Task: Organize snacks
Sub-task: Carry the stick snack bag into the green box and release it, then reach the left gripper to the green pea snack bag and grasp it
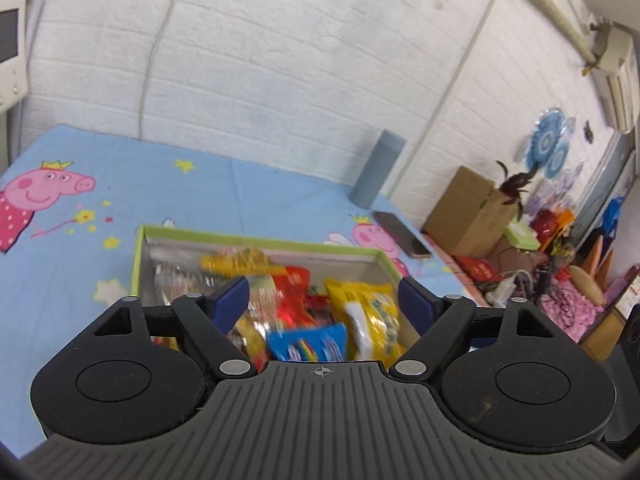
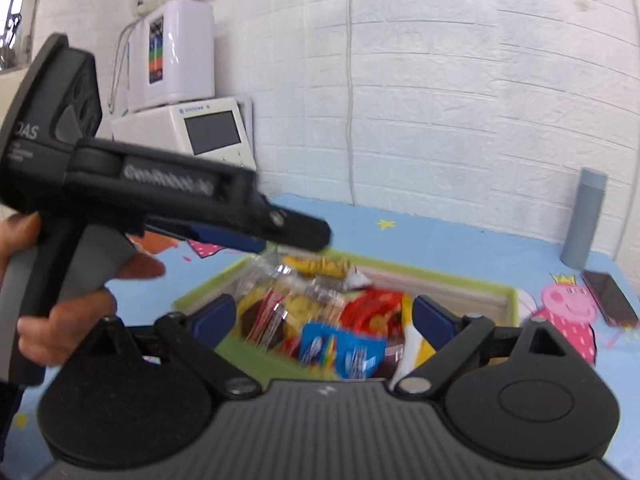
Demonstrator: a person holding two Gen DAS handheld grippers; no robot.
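Snacks [image 1: 304, 304] fill a box [image 1: 138, 256] with a green rim. The box sits on a blue cloth [image 1: 120, 176] with pink cartoon pigs and yellow stars on it.

From the left gripper [image 1: 323, 294], the box is right in front and a little below. Its blue pads [image 1: 234, 294] stand wide apart with nothing between them, so it is open and holds nothing. A blue pack [image 1: 308, 344] lies closest to it. A yellow pack [image 1: 372, 312] is just to the right of that one, and a red pack [image 1: 290, 292] is a bit farther on. Another yellow pack [image 1: 240, 262] lies near the far wall of the box. They look a little blurry.

The right gripper [image 2: 322, 318] also looks down at the box. Its pads are far apart too, and it grips nothing. The blue pack [image 2: 340, 352] is just in front of it, with the red pack [image 2: 372, 308] behind.

Seen from the right gripper, the left gripper floats up and to the left, over the near left corner of the box. A hand [image 2: 64, 320] holds its grey handle.

Farther off to the right, a grey bottle [image 2: 584, 216] stands by the white wall. A dark phone [image 2: 610, 298] lies flat on the cloth near it. Far to the left, past the cloth, a white machine with a screen [image 2: 212, 130] sits by the wall.
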